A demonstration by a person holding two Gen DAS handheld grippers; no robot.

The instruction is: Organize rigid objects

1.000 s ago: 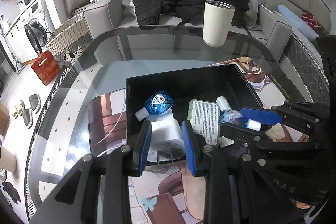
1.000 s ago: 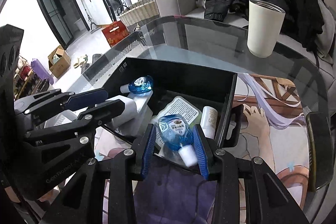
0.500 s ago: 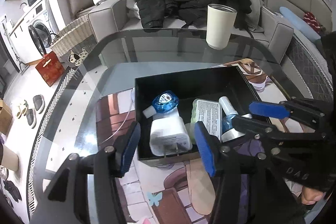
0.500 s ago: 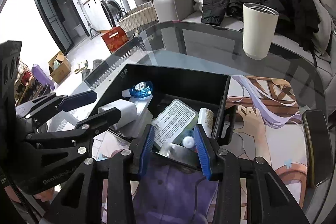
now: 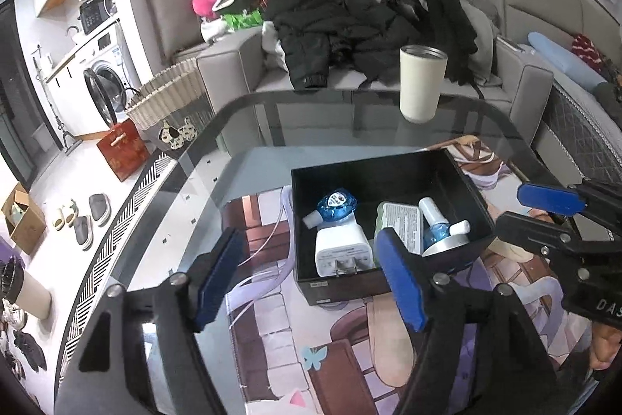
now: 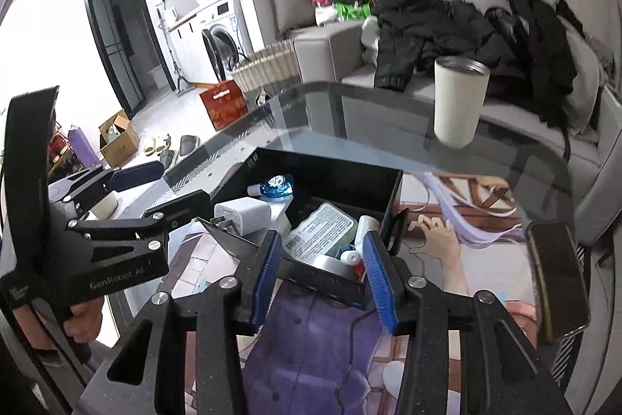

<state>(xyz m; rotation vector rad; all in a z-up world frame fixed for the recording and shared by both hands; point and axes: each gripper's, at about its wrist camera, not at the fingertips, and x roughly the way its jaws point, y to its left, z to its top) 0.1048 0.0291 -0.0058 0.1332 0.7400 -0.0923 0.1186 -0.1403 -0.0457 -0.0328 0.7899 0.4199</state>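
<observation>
Both grippers are released — the left gripper (image 5: 311, 279) has just been opening wide, the right gripper (image 6: 322, 275) opening too, with nothing clamped. The black box (image 5: 392, 168) on the glass table (image 5: 350, 115) holds the white charger (image 5: 340, 251) along its near wall, beside two blue bottles and a labelled case.

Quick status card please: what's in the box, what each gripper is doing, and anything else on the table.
container: black box on the printed mat
contents: white charger, two blue bottles, labelled green-edged pack, round metal lid
left gripper: jaws just opened, nothing between them, short of the box's near wall
right gripper: jaws just opened, nothing gripped
also on table: cream tumbler, dark phone
</observation>
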